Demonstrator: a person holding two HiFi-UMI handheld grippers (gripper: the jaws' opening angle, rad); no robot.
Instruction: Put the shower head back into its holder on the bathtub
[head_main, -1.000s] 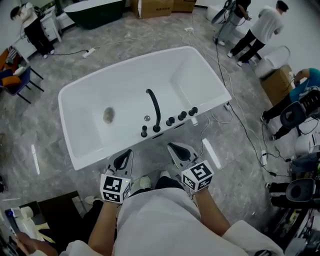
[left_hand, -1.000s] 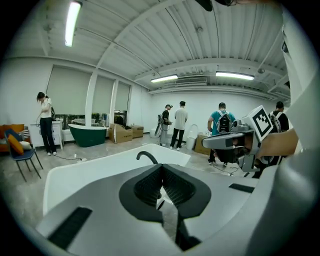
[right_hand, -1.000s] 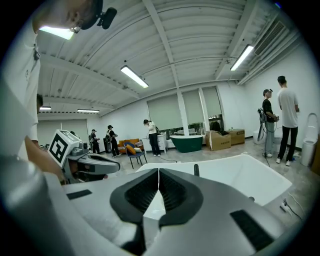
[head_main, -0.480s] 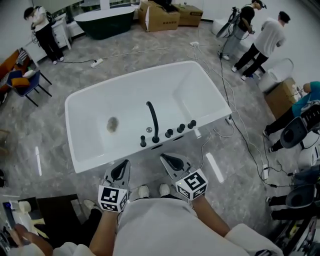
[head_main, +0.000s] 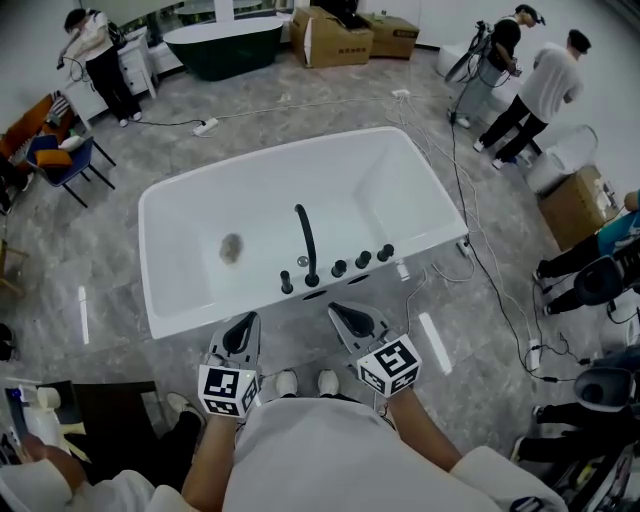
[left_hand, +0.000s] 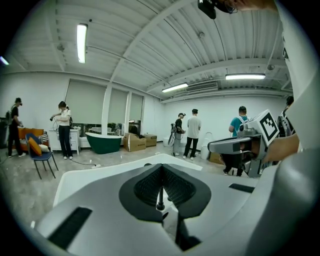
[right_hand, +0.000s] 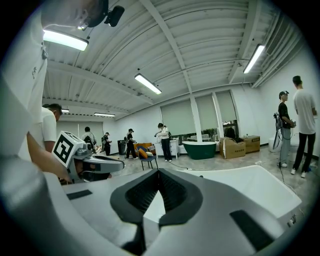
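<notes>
A white bathtub (head_main: 180, 320) fills the middle of the head view. A long black curved piece (head_main: 306, 238) rises from its near rim and arches over the basin; I cannot tell whether it is the spout or the shower head. Beside its foot stands a row of black fittings (head_main: 362, 260). My left gripper (head_main: 247, 323) and right gripper (head_main: 341, 311) hover side by side just short of that rim, both shut and empty. In the left gripper view, the left gripper (left_hand: 161, 168) has a thin black fitting (left_hand: 160, 199) behind its closed jaws. The right gripper (right_hand: 159, 172) faces the tub's white rim (right_hand: 235, 187).
Cables (head_main: 470, 225) trail across the grey floor right of the tub. A dark green tub (head_main: 220, 40) and cardboard boxes (head_main: 330, 32) stand at the back, a blue chair (head_main: 62, 160) at the left. Several people stand around the room's edges. My shoes (head_main: 302, 382) are below the grippers.
Both grippers have lifted a little, staying shut and empty. The head view has swung up, so the tub sits lower in the frame and more of the room shows.
</notes>
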